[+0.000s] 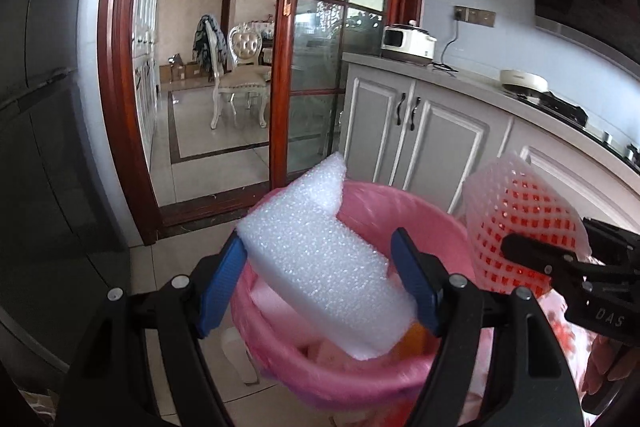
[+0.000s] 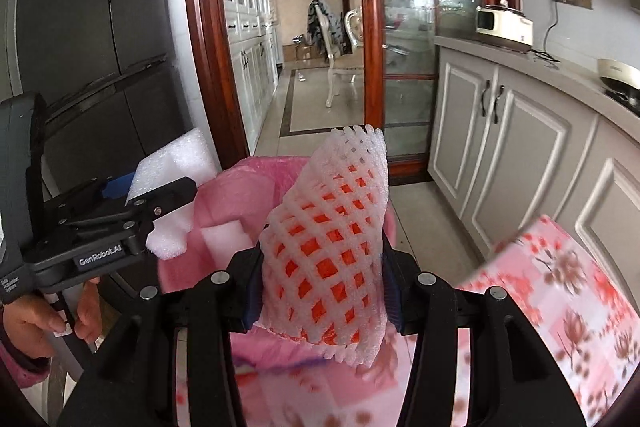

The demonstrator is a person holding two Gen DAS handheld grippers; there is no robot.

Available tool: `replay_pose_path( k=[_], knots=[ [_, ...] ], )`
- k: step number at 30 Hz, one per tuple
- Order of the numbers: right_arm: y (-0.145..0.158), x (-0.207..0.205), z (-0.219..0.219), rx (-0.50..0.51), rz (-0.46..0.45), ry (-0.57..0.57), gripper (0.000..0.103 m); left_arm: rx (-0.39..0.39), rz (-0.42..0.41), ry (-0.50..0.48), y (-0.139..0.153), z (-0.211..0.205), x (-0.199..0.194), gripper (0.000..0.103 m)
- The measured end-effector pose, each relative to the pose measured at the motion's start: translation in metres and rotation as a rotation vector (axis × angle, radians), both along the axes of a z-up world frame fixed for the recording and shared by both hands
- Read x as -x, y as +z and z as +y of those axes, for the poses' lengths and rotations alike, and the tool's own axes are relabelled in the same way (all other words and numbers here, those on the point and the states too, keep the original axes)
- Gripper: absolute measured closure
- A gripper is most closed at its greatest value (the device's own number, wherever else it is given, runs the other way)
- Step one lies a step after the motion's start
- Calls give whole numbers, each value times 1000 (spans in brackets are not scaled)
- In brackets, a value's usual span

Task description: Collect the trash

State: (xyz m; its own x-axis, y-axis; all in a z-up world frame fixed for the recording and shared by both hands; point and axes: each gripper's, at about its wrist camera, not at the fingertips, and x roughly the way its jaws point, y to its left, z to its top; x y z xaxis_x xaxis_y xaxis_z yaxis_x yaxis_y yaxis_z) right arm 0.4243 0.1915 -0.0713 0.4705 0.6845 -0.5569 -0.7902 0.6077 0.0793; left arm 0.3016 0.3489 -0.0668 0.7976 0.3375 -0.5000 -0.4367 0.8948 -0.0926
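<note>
Left wrist view: the left tongs (image 1: 320,267) are clenched on a white foam block (image 1: 320,275), their blue pads (image 1: 222,283) pressed against its two ends. The block is tilted and hangs over the open mouth of a pink bin (image 1: 436,215), which is lined with a pink bag and already contains pale foam pieces and something orange. At the right edge of this view the right tongs (image 1: 532,255) appear from the side, gripping a white foam fruit net (image 1: 520,215) with orange wrapping inside it, just beside the bin's rim.

Right wrist view: the right tongs (image 2: 324,283) grasp the fruit net (image 2: 332,247) around its lower part; the net stands nearly upright between the pads, above the near edge of the pink bin (image 2: 240,179). No gap between pads and net can be seen. To the left, the left tongs (image 2: 160,203) hold the foam block (image 2: 176,163) over the bin's far left side, and a hand (image 2: 36,319) in a pink sleeve grips their handle. More white foam (image 2: 224,231) lies inside the bin.

Surroundings: a flowered pink cloth (image 2: 560,299) lies blurred at lower right. Grey cabinets (image 2: 520,131) carry a bench (image 1: 460,75) with a white cooker (image 1: 408,43) on it. A wood-framed glass door (image 1: 320,67) opens onto a room with a chair (image 1: 240,75). A dark fridge (image 2: 100,27) stands at left.
</note>
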Motion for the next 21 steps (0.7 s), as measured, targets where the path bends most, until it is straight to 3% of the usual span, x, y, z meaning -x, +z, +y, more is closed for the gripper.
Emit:
replay_pose_path(
  k=[4,6,7,8,12,17,21],
  knots=[
    [-9,-14,13,-4,20,27,52,28,10,0,-9,13,-18,31],
    [-14,-16,16,-1,21,37,45,29,17,-6,-12,15,-25,31],
    [-16,-15,17,0,17,32,34,29,23,-6,-14,16,-28,31],
    [-17,-16,17,-2,13,27,29,34,26,-6,-16,17,-31,30],
    [-17,-15,10,-20,16,12,29,47,24,16,-21,25,-31,22],
    [-9,-8,-7,-24,6,-5,29,53,9,35,-17,28,-23,21],
    [4,4,-17,-24,-15,-13,29,54,-1,39,-10,21,-11,14]
  ],
)
